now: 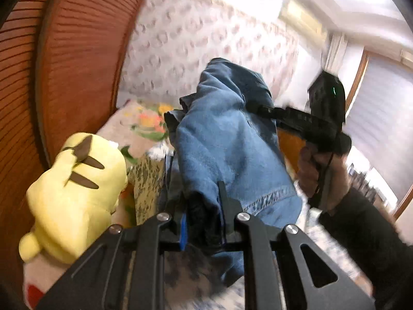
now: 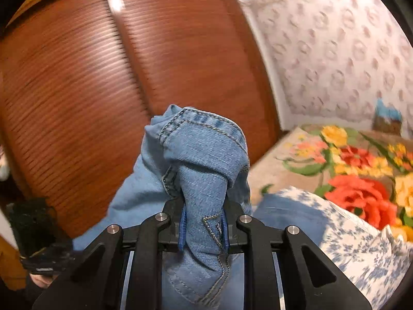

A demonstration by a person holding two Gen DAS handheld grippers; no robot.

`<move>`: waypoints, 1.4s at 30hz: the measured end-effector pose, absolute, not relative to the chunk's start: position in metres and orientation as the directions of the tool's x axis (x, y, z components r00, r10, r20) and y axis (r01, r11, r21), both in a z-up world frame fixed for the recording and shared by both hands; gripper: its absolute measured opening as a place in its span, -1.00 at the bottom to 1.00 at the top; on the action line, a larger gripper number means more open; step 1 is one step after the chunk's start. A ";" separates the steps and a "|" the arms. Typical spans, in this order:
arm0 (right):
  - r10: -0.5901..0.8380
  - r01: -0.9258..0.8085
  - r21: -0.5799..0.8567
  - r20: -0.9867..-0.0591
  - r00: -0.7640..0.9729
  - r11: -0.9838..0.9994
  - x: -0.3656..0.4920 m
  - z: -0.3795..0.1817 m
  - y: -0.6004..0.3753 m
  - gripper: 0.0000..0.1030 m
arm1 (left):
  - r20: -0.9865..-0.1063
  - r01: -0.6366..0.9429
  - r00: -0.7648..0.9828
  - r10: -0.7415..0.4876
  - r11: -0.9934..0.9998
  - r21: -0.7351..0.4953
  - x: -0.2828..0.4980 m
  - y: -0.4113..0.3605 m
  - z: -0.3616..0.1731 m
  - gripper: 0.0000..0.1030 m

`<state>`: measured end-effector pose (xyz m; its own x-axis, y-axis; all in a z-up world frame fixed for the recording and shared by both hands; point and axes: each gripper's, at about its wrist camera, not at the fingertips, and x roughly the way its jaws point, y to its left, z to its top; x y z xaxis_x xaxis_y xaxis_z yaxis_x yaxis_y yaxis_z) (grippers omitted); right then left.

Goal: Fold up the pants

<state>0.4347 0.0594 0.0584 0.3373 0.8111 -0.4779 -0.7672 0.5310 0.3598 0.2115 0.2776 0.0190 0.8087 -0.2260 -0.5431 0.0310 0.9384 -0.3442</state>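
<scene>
Fingers (image 2: 180, 230) of our right gripper (image 2: 202, 228) pinch the pants (image 2: 204, 160); our left gripper (image 1: 202, 206) clamps another fold, denim lifted between them above the bed (image 2: 343, 222), yellow plush (image 1: 74, 180) at left.

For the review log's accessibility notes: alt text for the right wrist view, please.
The right gripper is clamped on a bunched fold of blue denim pants, lifted in front of a wooden slatted wardrobe. A floral blanket covers the bed at right.
</scene>
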 end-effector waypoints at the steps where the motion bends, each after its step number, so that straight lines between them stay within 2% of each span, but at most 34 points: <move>1: 0.789 -0.743 0.372 -0.518 0.332 0.557 0.452 0.042 0.058 -0.56 | -0.581 0.022 0.783 -0.222 0.944 -0.330 0.226 0.273 0.009 -0.71; 3: 0.712 -0.684 0.367 -0.626 0.320 0.630 0.483 0.005 0.056 -0.51 | -0.619 0.026 0.748 -0.239 0.942 -0.333 0.250 0.267 -0.011 -0.71; 5: 0.700 -0.683 0.361 -0.643 0.311 0.635 0.491 -0.009 0.049 -0.37 | -0.623 0.026 0.749 -0.224 0.950 -0.311 0.258 0.261 -0.019 -0.69; 7: 0.691 -0.679 0.338 -0.634 0.347 0.652 0.494 -0.006 0.038 0.06 | -0.617 0.018 0.755 -0.221 0.948 -0.317 0.260 0.262 -0.020 -0.67; 9: 0.658 -0.662 0.299 -0.644 0.392 0.687 0.495 0.002 0.031 0.18 | -0.613 0.014 0.760 -0.216 0.948 -0.317 0.259 0.260 -0.022 -0.64; 12: 0.622 -0.662 0.203 -0.610 0.492 0.722 0.484 0.019 0.022 0.16 | -0.621 -0.004 0.761 -0.188 0.956 -0.295 0.259 0.257 -0.026 -0.63; 15: 0.644 -0.691 0.166 -0.559 0.522 0.704 0.475 0.034 0.025 -0.27 | -0.620 -0.012 0.765 -0.176 0.958 -0.286 0.258 0.256 -0.026 -0.62; 16: 0.661 -0.710 0.165 -0.550 0.510 0.685 0.472 0.035 0.029 -0.28 | -0.620 -0.014 0.766 -0.171 0.959 -0.282 0.258 0.256 -0.026 -0.62; 18: 0.672 -0.739 0.150 -0.561 0.484 0.657 0.471 0.032 0.041 -0.31 | -0.622 -0.016 0.765 -0.164 0.962 -0.274 0.259 0.255 -0.027 -0.61; 26: 0.551 -0.692 0.083 -0.676 0.490 0.717 0.500 -0.030 0.062 -0.32 | -0.626 -0.018 0.762 -0.165 0.961 -0.275 0.258 0.252 -0.028 -0.55; 35: 0.569 -0.690 0.084 -0.642 0.514 0.719 0.465 -0.015 0.040 -0.32 | -0.626 -0.036 0.773 -0.104 0.978 -0.207 0.254 0.243 -0.016 -0.54; 40: 0.600 -0.717 0.105 -0.638 0.483 0.689 0.427 -0.011 0.036 -0.32 | -0.622 -0.051 0.782 -0.042 0.990 -0.132 0.247 0.235 -0.003 -0.49; 42: 0.610 -0.721 0.120 -0.638 0.470 0.682 0.414 -0.013 0.033 -0.32 | -0.621 -0.059 0.784 -0.021 0.992 -0.108 0.244 0.232 0.000 -0.40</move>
